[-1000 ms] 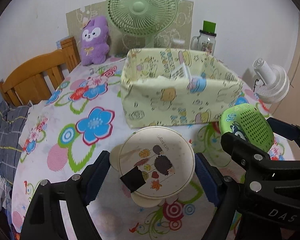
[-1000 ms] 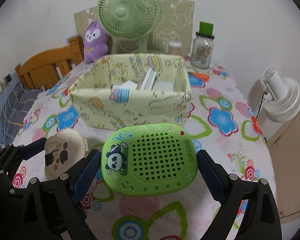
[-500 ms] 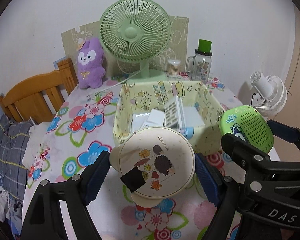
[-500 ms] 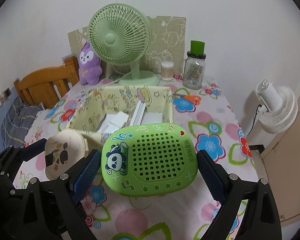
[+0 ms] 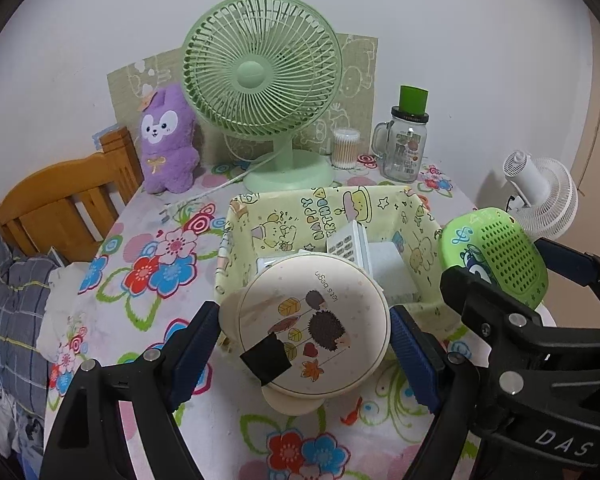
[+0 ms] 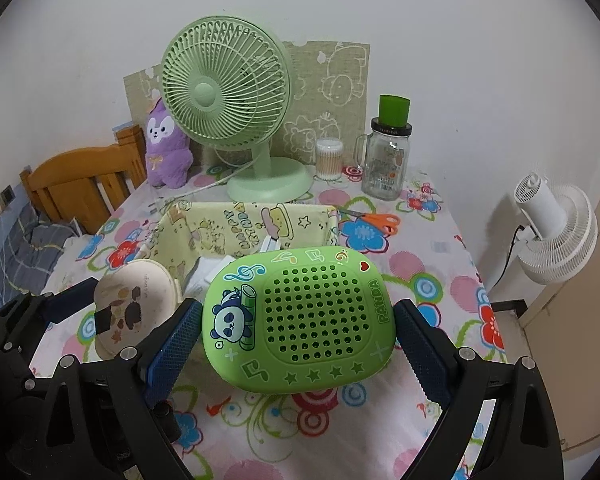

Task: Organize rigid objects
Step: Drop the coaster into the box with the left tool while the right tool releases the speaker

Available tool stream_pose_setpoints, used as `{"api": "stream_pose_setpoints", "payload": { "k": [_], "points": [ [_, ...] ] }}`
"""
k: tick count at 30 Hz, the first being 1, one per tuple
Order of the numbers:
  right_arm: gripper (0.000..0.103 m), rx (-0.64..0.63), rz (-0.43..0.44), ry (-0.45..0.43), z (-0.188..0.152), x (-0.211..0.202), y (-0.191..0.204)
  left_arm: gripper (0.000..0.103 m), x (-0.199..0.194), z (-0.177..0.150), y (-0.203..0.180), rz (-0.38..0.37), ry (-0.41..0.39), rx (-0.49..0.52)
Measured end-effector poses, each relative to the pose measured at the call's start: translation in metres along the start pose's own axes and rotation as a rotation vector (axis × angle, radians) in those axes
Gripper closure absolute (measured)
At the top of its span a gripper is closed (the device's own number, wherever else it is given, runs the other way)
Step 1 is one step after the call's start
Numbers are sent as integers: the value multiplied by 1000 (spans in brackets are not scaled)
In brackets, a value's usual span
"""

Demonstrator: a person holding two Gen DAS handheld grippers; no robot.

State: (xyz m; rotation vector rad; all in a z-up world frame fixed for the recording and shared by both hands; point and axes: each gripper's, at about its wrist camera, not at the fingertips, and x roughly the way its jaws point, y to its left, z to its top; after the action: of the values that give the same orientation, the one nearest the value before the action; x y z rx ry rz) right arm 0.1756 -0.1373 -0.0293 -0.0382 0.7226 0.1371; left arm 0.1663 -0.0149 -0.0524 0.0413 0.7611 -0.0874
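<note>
The left gripper (image 5: 305, 334) is clamped on a round cream lidded container (image 5: 314, 326) printed with a hedgehog and leaves, a strip of black tape stuck at its 7 o'clock edge. Both blue pads press its sides, and it hangs above the near wall of the yellow fabric storage bin (image 5: 284, 216), which sits at 12 o'clock from the gripper on the floral tablecloth (image 5: 152, 264). Inside the bin lie a white remote control (image 5: 346, 242) leaning on its edge and some white boxes (image 5: 390, 266); what else is under them probably cannot be told from here.

The right gripper (image 6: 298, 330) is clamped on a green panda case (image 6: 298, 318) with a perforated face, held in the air just in front of the bin's near-right corner. In the left wrist view this case shows at 3 o'clock, beside the bin's right wall.

Beyond the bin, at 12 o'clock, stands a green desk fan (image 6: 224, 92). A purple plush toy (image 5: 166, 140) sits at 11 o'clock, a glass mason jar (image 6: 386, 160) with a green lid at 1 o'clock, a cotton swab tub (image 6: 329, 159) between fan and jar. Orange scissors (image 6: 374, 220) lie near the bin's far-right corner.
</note>
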Motion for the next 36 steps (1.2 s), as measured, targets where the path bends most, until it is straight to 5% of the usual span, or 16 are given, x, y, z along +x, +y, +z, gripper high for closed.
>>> {"api": "stream_pose_setpoints", "payload": {
  "k": [17, 23, 36],
  "points": [
    [8, 3, 8, 41, 16, 49, -2, 16, 53, 16, 4, -13, 67, -20],
    [7, -15, 30, 50, 19, 62, 7, 2, 52, 14, 1, 1, 59, 22],
    [3, -5, 67, 58, 17, 66, 16, 0, 40, 10, -6, 30, 36, 61]
  ]
}}
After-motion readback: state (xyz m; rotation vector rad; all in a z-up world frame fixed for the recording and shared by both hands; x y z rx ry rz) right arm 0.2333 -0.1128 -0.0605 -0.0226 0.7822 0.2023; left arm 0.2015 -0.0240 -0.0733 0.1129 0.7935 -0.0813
